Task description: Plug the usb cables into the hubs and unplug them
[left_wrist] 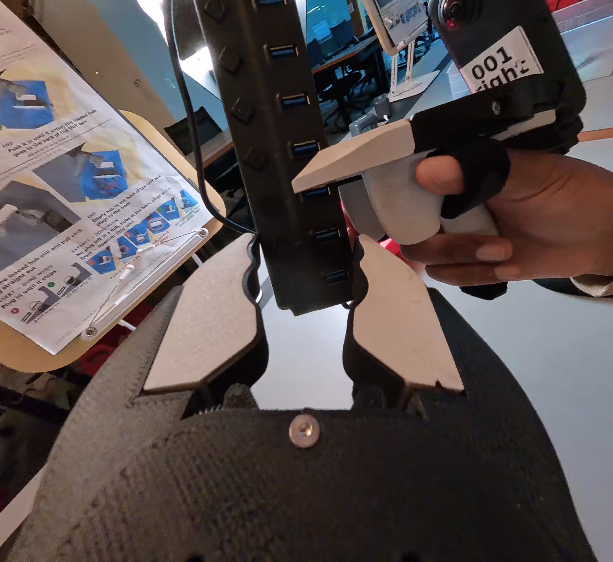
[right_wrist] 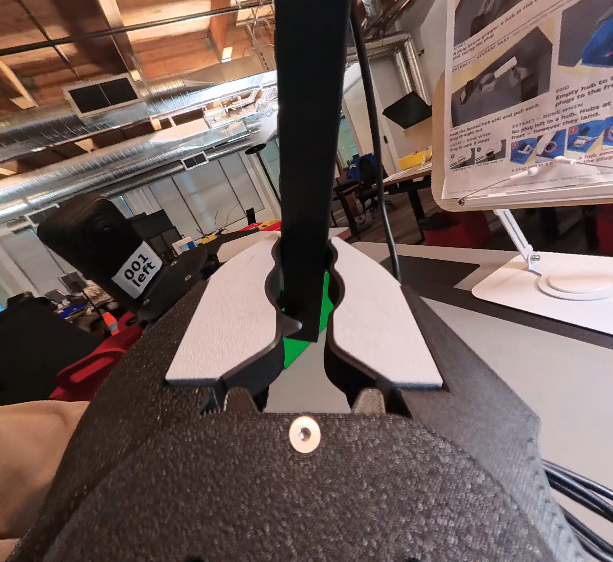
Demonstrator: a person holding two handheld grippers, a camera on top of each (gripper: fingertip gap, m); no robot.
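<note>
A long black USB hub (left_wrist: 282, 134) stands upright, with a row of several blue ports, all empty. My left gripper (left_wrist: 306, 255) is shut on the hub's lower end. The hub's black cable (left_wrist: 185, 108) loops down from its top to behind my left finger. My right gripper (left_wrist: 318, 194), held by a hand (left_wrist: 530, 221), reaches in from the right at the hub's middle. In the right wrist view the hub (right_wrist: 308, 114) shows edge-on and my right gripper (right_wrist: 303, 257) is shut on it. The left gripper's camera (right_wrist: 96, 241) sits to the left. No plug shows in either view.
An instruction sheet on a wooden board (left_wrist: 83, 187) stands to the left; it also shows in the right wrist view (right_wrist: 530, 81) on a white stand (right_wrist: 564, 287). A grey table (left_wrist: 514, 363) lies below. A green patch (right_wrist: 295, 353) and black cables (right_wrist: 583, 499) lie near the right gripper.
</note>
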